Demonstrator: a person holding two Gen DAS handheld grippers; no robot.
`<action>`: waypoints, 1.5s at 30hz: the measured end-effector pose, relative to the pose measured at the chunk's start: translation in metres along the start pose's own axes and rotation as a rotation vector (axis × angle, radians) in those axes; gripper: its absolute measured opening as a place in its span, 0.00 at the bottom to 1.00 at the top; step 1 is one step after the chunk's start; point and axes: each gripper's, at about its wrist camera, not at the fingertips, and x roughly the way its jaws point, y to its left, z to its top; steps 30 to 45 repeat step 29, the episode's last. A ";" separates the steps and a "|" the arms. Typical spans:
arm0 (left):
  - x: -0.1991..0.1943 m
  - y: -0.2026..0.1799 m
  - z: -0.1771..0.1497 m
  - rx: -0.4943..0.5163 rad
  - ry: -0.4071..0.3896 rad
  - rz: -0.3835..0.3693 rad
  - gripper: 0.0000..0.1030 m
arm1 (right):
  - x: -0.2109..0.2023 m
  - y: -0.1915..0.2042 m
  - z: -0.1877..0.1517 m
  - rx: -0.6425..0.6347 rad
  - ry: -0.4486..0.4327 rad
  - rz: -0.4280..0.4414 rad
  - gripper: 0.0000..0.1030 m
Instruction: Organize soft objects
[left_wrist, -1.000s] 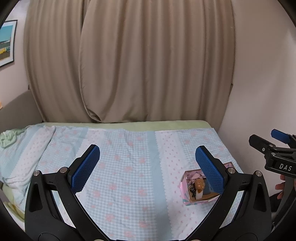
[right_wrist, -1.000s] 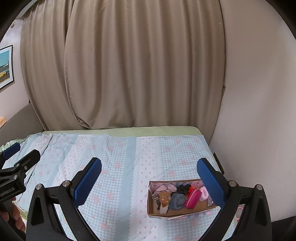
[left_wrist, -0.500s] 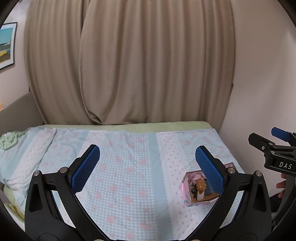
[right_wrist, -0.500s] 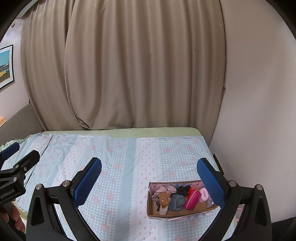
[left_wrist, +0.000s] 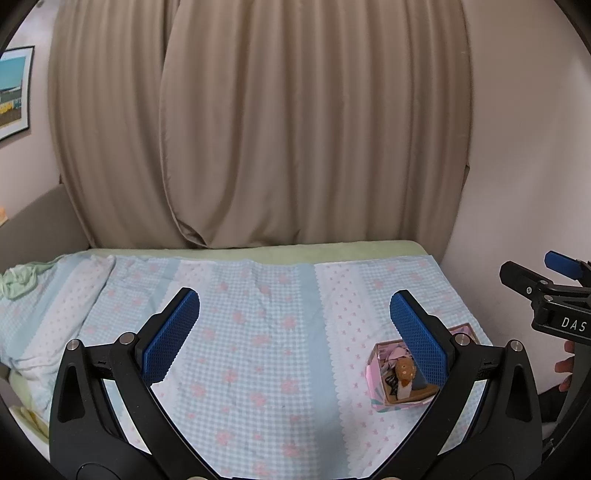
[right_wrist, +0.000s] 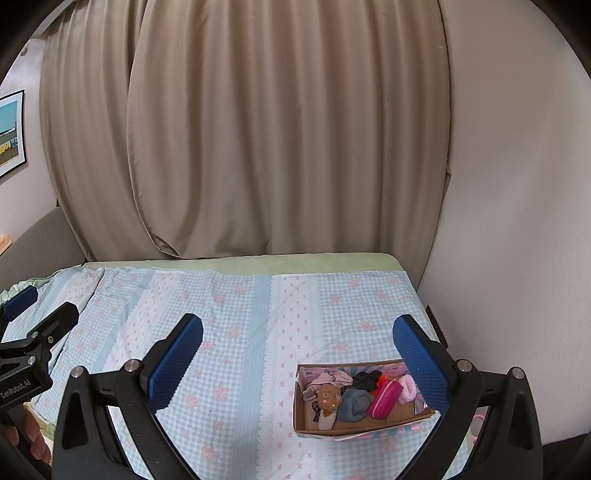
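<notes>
Left gripper (left_wrist: 294, 317) being held spread wide, nothing pinched, above blue-checked floral bedsheet (left_wrist: 251, 332). Right gripper (right_wrist: 297, 341) likewise being held spread, nothing pinched. Open pink-sided cardboard box (right_wrist: 354, 430) of soft objects resting near right on bed; brown plush toy (right_wrist: 328, 397), grey cloth bundle (right_wrist: 352, 404), magenta pouch (right_wrist: 386, 398) being kept inside.

Left wrist camera: raised above the near edge of the bed (left_wrist: 258, 332), looking forward and slightly down toward the curtain (left_wrist: 295, 129); the box (left_wrist: 384, 395) sits low right, partly behind its own right finger. Right wrist camera: beside it, further right, same heading, nearer the box (right_wrist: 354, 428), looking down into it. Shared: bed cover, curtain, box, wall picture (right_wrist: 11, 133). Each view catches the other gripper at its edge.
</notes>
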 end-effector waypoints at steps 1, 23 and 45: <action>0.000 0.000 0.000 -0.001 0.000 0.002 1.00 | 0.000 0.000 0.000 0.000 0.001 0.001 1.00; 0.001 -0.005 0.000 -0.001 -0.023 0.037 1.00 | 0.003 0.000 0.003 -0.004 0.006 0.001 1.00; 0.011 -0.003 -0.006 0.020 0.010 0.033 1.00 | 0.015 0.007 0.007 -0.007 0.032 0.008 1.00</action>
